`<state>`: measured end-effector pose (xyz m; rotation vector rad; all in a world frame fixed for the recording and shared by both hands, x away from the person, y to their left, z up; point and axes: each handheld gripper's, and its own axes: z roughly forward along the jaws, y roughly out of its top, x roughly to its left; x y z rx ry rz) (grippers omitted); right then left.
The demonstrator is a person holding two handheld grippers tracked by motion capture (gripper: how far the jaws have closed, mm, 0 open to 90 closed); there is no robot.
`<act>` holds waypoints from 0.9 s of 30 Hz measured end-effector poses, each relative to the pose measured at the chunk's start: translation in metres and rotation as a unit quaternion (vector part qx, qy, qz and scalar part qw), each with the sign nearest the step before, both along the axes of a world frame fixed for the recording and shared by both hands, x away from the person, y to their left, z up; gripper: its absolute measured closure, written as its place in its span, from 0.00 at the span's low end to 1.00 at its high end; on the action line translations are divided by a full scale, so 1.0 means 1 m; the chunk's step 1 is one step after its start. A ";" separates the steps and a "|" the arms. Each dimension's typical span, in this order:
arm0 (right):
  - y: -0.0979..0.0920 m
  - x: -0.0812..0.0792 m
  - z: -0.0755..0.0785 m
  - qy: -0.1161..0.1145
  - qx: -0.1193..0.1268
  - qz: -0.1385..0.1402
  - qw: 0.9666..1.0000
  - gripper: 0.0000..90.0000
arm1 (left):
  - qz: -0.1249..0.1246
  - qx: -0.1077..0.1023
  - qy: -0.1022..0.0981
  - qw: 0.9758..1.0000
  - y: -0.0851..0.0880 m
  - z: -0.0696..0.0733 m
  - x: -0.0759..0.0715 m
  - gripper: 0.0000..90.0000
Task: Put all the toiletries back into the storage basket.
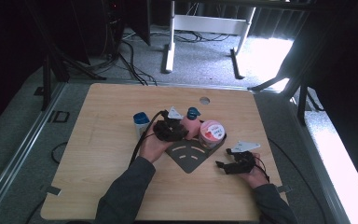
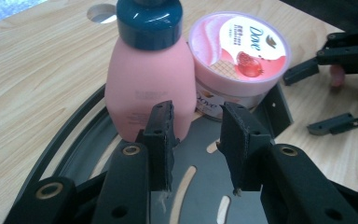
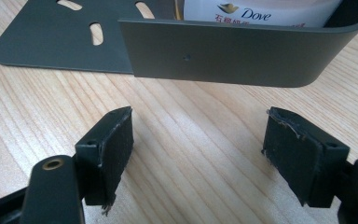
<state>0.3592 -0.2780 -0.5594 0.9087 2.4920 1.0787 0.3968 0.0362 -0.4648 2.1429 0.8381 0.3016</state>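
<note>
Nearest, at about 5 o'clock on the pale wooden table (image 1: 102, 154): right gripper (image 1: 233, 163), resting in the hand, jaws wide apart with nothing but bare wood between them. Pointed, in the right gripper view, at the outer wall of the dark grey quarter-round metal tray (image 3: 223, 56), close to it but not touching.

Further in, at table centre: left gripper (image 2: 196, 116), hovering over the slotted tray floor, jaws partly apart and empty, pads clear of everything.

Just beyond its tips, towards 11 o'clock in the left gripper view: pink plastic lotion bottle with a dark teal cap (image 2: 147, 88), upright on the tray. Touching it, or nearly so, at its 3 o'clock side: round pink Dove tub with a strawberry lid (image 2: 237, 46), tucked into the tray's corner.

Beyond the left hand, at 10 o'clock in the high view: white bottle with a blue cap (image 1: 141, 122), off the tray. Farthest, at 12 o'clock: round hole (image 1: 204, 100) in the tabletop.

Likely step: taking hold of the pink bottle. To do it well:
- Shift towards 11 o'clock until the bottle sits squarely between the pads.
- Widen the jaws first, since the gap looks narrower than the bottle.
- Grip the broad lower body, not the cap.
- Slide the far pad between bottle and tub gently, without nudging the tub.
- Keep the bottle upright.
</note>
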 end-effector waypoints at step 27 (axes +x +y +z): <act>0.000 0.000 0.000 0.000 0.000 0.000 1.000 0.27 | -0.026 0.015 0.005 1.000 0.020 -0.005 -0.012 0.69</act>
